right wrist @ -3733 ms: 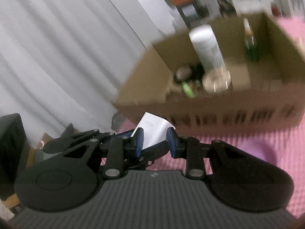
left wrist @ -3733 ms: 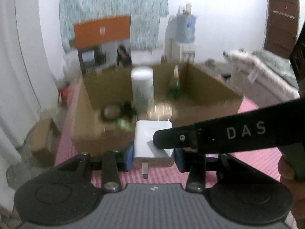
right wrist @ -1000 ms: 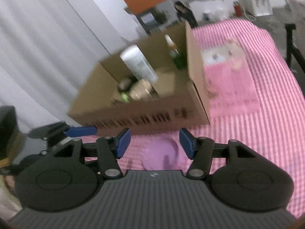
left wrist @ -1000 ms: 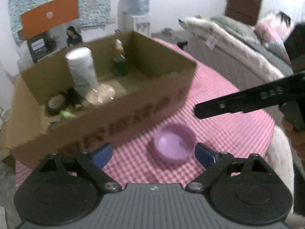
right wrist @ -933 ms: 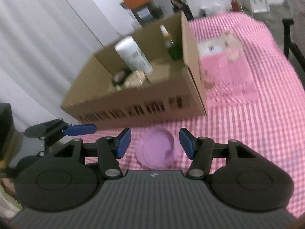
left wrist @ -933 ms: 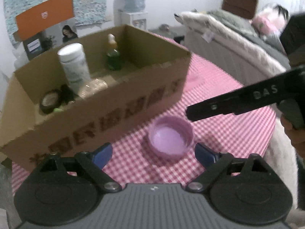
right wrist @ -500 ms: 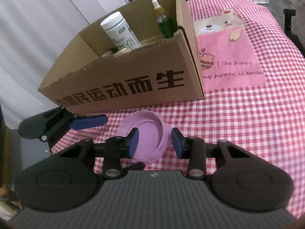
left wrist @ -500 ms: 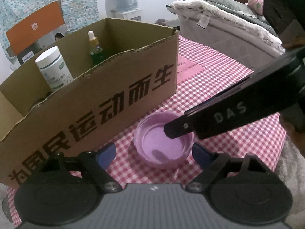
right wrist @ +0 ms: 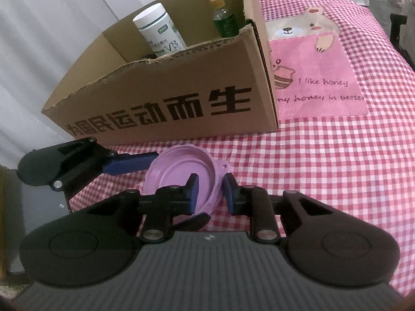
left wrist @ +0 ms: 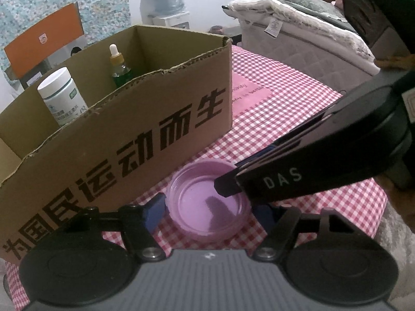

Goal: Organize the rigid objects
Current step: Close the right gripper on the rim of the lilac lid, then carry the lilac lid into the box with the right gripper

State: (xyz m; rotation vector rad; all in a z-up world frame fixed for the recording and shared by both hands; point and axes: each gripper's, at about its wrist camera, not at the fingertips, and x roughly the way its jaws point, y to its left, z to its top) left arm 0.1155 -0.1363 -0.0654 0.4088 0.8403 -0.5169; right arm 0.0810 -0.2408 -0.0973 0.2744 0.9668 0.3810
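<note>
A shallow purple lid (left wrist: 207, 207) (right wrist: 176, 173) lies open side up on the checked cloth, in front of the cardboard box (left wrist: 129, 140) (right wrist: 181, 103). My left gripper (left wrist: 208, 210) straddles the lid, jaws closing, and both blue pads touch its sides. Its blue finger (right wrist: 129, 165) meets the lid's left edge. My right gripper (right wrist: 211, 194) is closing over the lid's right rim, one pad inside and one outside. The outer pad stands a sliver off the wall. Its black finger (left wrist: 282, 181) reaches over the rim.
In the box stand a white pill bottle (left wrist: 61, 96) (right wrist: 160, 31) and a green dropper bottle (left wrist: 120, 70) (right wrist: 224, 23). A pink bear patch (right wrist: 316, 72) lies on the cloth right of the box. A grey bed (left wrist: 298, 26) is behind, and a white curtain (right wrist: 52, 39) hangs at the left.
Both grippers have sunk from above the box to the purple lid, and both have narrowed around it. The white charger the left gripper held earlier is out of view.
</note>
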